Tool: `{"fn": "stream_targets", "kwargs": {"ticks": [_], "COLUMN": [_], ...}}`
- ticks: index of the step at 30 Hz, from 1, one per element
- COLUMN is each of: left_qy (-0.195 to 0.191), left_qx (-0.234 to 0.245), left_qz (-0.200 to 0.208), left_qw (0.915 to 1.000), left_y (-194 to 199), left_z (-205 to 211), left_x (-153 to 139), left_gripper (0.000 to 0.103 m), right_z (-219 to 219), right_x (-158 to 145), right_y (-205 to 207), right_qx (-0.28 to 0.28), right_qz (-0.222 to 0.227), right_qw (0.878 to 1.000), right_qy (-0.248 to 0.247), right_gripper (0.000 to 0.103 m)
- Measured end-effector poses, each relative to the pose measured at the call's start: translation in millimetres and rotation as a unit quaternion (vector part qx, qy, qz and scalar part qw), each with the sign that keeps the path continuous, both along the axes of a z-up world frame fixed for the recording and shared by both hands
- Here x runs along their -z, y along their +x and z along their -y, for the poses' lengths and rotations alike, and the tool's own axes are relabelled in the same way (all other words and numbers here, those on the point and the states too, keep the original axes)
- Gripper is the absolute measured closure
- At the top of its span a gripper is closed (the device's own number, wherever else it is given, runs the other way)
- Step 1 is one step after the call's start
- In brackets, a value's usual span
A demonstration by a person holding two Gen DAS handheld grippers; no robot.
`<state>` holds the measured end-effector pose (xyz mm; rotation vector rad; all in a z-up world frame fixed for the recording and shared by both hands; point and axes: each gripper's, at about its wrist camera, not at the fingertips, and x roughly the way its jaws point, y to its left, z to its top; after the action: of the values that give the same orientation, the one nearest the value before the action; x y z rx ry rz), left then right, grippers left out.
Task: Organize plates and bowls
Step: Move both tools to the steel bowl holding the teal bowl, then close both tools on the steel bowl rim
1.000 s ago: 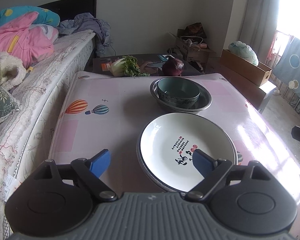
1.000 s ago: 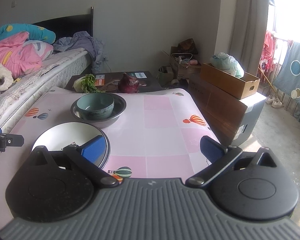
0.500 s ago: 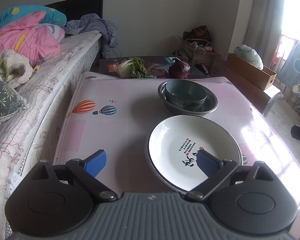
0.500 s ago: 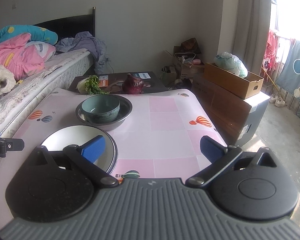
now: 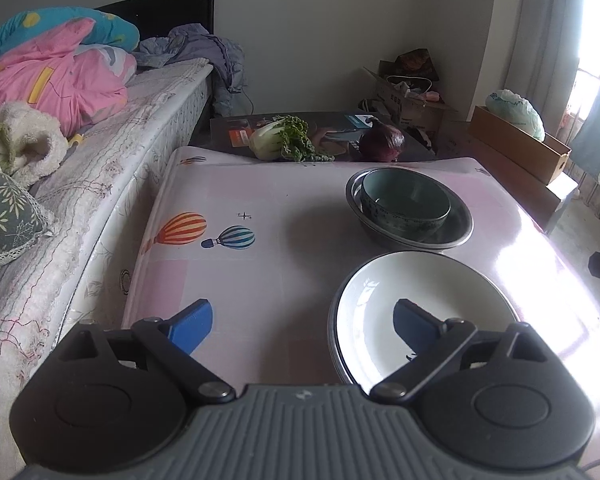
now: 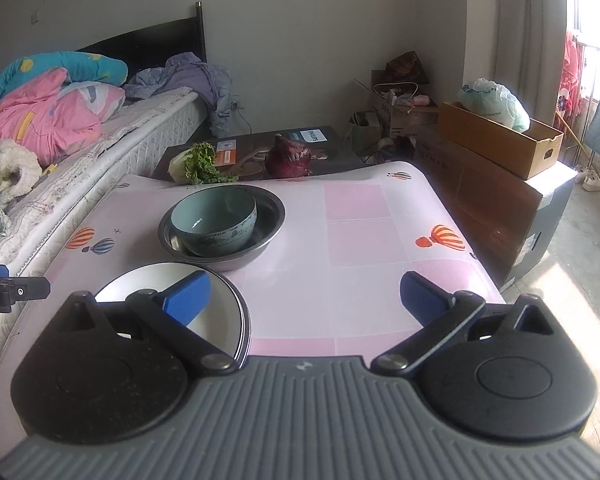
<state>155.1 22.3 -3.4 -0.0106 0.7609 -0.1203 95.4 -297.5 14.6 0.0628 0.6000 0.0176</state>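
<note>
Counter [image 6: 356, 216]: white plate [image 5: 424, 300] at near edge; teal bowl [image 6: 214, 220] nested in steel basin [image 6: 270, 216] just behind. Left tool [image 5: 302, 326], right tool [image 6: 306, 294]: both spread, empty.

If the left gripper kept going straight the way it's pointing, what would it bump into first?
Probably the bare tablecloth: the open left gripper points down at it, just left of the white plate. Depth is hard to judge.

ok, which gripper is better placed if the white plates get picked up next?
Left, probably. Left gripper is open, straddling the white plates' near-left rim; right gripper mostly faces bare tablecloth.
</note>
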Motion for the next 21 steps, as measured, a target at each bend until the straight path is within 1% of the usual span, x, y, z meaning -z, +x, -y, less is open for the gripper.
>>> {"fn": "stream_targets", "kwargs": {"ticks": [5, 8, 10, 12, 13, 16, 17, 18, 19, 20, 21], "left_qy": [0.004, -0.001, -0.009, -0.019, -0.021, -0.021, -0.019, -0.017, -0.017, -0.017, -0.016], "left_qx": [0.012, 0.020, 0.024, 0.033, 0.035, 0.047, 0.050, 0.055, 0.058, 0.061, 0.063], "left_qz": [0.006, 0.012, 0.009, 0.006, 0.002, -0.016, -0.023, -0.031, -0.039, -0.047, -0.054], "left_qw": [0.9999, 0.9997, 0.9996, 0.9993, 0.9992, 0.9986, 0.9983, 0.9979, 0.9974, 0.9969, 0.9964], "left_y": [26, 49, 66, 84, 94, 121, 130, 139, 147, 153, 159], "left_z": [5, 10, 13, 18, 20, 28, 31, 34, 35, 38, 39], "left_x": [1, 0, 0, 1, 2, 9, 11, 16, 20, 23, 27], "left_gripper": [0.006, 0.007, 0.012, 0.021, 0.022, 0.032, 0.038, 0.039, 0.039, 0.042, 0.047], "right_z": [13, 16, 17, 17, 16, 12, 11, 10, 8, 7, 6], "right_x": [12, 16, 19, 22, 24, 29, 32, 34, 38, 41, 45], "right_y": [40, 67, 87, 106, 117, 144, 154, 163, 171, 178, 185], "right_qx": [-0.005, -0.014, -0.021, -0.031, -0.036, -0.048, -0.052, -0.055, -0.057, -0.059, -0.060], "right_qz": [-0.020, -0.029, -0.039, -0.047, -0.051, -0.063, -0.068, -0.073, -0.079, -0.086, -0.092], "right_qw": [0.999, 0.998, 0.997, 0.996, 0.995, 0.994, 0.993, 0.993, 0.992, 0.991, 0.991], "right_qy": [0.039, 0.055, 0.065, 0.073, 0.076, 0.078, 0.079, 0.081, 0.082, 0.081, 0.080], "right_gripper": [0.001, 0.002, 0.002, 0.003, 0.003, 0.004, 0.006, 0.007, 0.009, 0.014, 0.016]}}
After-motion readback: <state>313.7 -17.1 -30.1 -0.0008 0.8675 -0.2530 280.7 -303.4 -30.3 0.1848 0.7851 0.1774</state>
